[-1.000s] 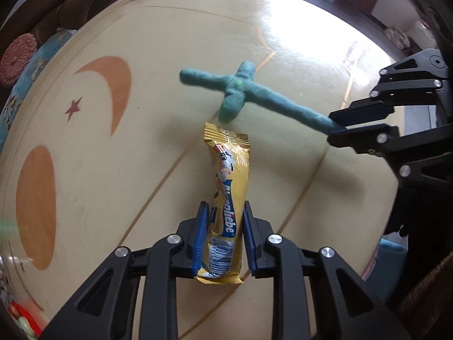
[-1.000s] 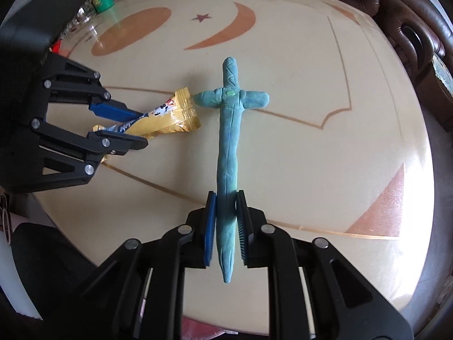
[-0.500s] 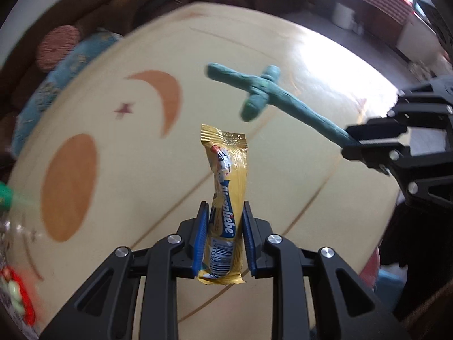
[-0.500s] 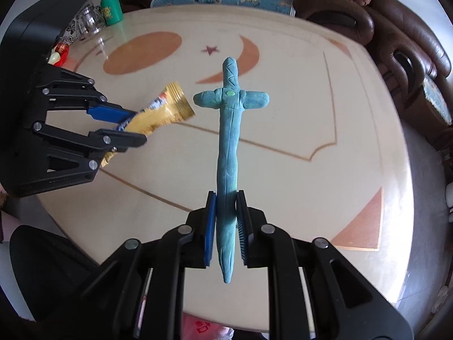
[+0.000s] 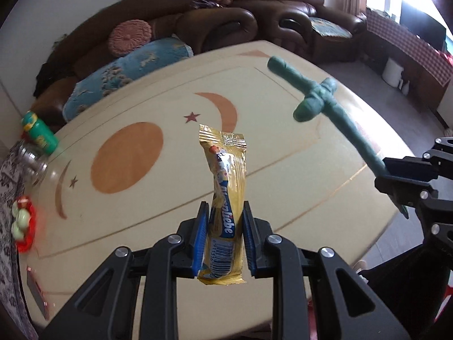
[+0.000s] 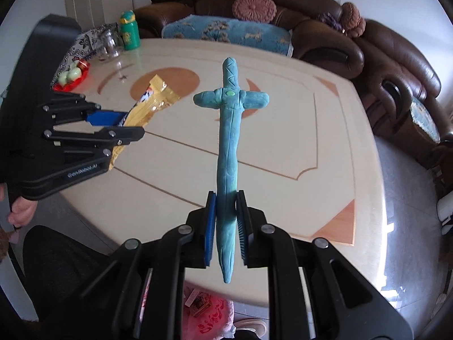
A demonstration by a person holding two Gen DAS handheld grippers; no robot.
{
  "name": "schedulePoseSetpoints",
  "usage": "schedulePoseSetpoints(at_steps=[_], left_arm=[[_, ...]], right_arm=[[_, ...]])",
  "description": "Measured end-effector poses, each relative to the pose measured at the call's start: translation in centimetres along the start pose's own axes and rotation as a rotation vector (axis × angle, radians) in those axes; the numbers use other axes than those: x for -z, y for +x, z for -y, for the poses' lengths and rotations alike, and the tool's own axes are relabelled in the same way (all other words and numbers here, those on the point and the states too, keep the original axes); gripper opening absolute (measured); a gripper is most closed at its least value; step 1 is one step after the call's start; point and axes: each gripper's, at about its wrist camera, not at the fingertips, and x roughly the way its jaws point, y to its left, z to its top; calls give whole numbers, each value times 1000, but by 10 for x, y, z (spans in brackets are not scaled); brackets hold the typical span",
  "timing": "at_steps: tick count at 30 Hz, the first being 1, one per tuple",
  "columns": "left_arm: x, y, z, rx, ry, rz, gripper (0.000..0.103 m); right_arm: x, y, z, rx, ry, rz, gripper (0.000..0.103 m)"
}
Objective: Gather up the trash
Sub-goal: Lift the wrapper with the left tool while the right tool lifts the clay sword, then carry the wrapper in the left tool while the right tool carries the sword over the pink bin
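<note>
Both my hands have risen off the table (image 5: 283, 153). Right gripper (image 6: 225, 221) pinches the clay sword (image 6: 228, 147) near its tip; it could sag or snap. Left gripper (image 5: 223, 235) squeezes the wrapper (image 5: 226, 198), which might slip.

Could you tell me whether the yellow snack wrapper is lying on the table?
No, the yellow snack wrapper is pinched in the left claw, lifted clear above the table.

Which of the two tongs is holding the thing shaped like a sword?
The right tongs: they pinch the blue clay sword near its tip. The left tongs hold a yellow snack wrapper.
</note>
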Motion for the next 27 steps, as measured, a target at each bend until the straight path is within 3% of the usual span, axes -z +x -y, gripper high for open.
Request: schedulePoseSetpoints(at_steps=[4, 11, 17, 27], left_arm=[[13, -36, 9, -39, -38, 57, 24], [40, -82, 19, 31, -123, 80, 24], [71, -113, 43, 7, -128, 94, 24], [104, -121, 80, 31, -118, 62, 24]], right_arm=[[7, -32, -11, 13, -10, 46, 16], [30, -79, -33, 29, -27, 105, 16], [62, -107, -46, 32, -32, 115, 16], [107, -131, -55, 43, -24, 85, 16]])
